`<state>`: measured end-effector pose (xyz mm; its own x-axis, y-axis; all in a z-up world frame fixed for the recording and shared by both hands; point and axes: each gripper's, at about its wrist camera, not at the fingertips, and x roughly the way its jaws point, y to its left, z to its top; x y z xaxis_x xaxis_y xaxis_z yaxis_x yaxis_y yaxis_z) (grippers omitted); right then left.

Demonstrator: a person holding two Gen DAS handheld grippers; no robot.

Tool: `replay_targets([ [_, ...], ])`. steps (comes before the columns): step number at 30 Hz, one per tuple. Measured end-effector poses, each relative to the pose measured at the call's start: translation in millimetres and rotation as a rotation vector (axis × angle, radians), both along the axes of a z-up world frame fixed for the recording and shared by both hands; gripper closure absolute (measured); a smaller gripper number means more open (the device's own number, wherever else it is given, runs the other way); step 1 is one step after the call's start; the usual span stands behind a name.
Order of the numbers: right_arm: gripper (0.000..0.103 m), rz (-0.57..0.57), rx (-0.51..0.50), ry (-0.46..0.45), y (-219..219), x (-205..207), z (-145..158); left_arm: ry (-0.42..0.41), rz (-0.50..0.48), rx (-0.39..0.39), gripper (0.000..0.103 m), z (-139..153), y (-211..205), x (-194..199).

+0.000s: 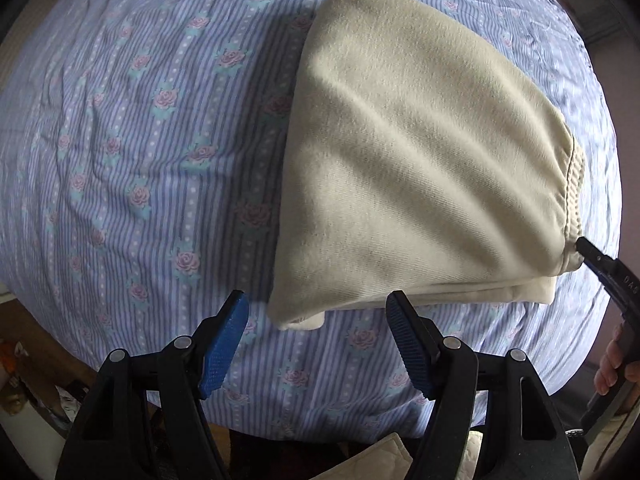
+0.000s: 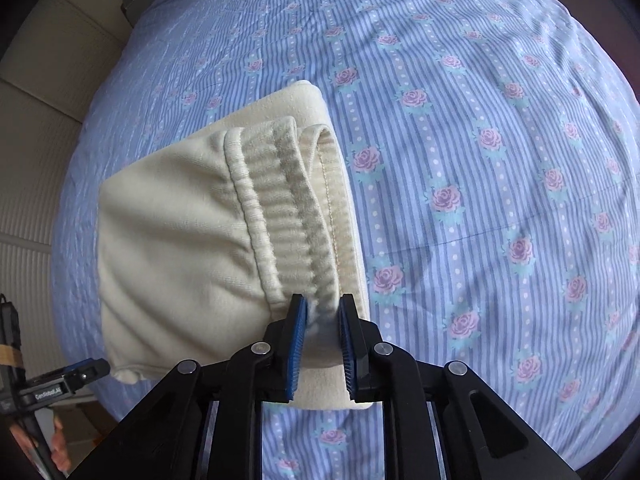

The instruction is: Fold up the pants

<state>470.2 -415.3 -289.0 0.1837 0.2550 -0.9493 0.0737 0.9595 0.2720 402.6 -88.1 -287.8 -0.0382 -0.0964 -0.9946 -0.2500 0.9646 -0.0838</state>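
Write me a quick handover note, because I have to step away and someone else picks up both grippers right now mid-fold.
Right gripper: closing on the ribbed waistband at the near corner of the cream pants; fabric sits between the pads.
Left gripper: open, empty, poised above the pants' near edge, its far pad by the bottom left corner.
Pants: lying on the striped floral bedsheet, already folded into a compact stack of layers.
Done: earlier folds, judging by the layers.
Left: probably grip the left corner, make the final fold and smooth it.
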Motion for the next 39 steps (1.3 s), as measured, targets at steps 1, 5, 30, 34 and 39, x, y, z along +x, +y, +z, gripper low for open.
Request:
replay_targets([
  [1, 0.065, -0.013, -0.028, 0.011, -2.4, 2.1, 5.2, -0.005, -0.010, 0.005, 0.033, 1.3, 0.7, -3.1],
  [5, 0.055, -0.011, -0.072, -0.088, -9.3, 18.1, 36.5, -0.018, -0.053, 0.032, 0.033, 2.1, -1.2, -18.2],
  [30, 0.043, -0.029, -0.174, -0.114, 14.3, 68.5, 44.3, -0.162, -0.186, 0.078, 0.033, 45.7, 4.2, -55.7],
  [34, 0.035, -0.117, -0.087, -0.125, 1.6, 16.5, 58.2, -0.202, -0.201, 0.094, 0.033, 61.9, 19.0, -62.5],
  [39, 0.025, -0.179, 0.020, -0.126, -0.8, -45.3, 64.1, -0.250, -0.214, 0.101, 0.031, 84.0, 26.5, -74.8],
])
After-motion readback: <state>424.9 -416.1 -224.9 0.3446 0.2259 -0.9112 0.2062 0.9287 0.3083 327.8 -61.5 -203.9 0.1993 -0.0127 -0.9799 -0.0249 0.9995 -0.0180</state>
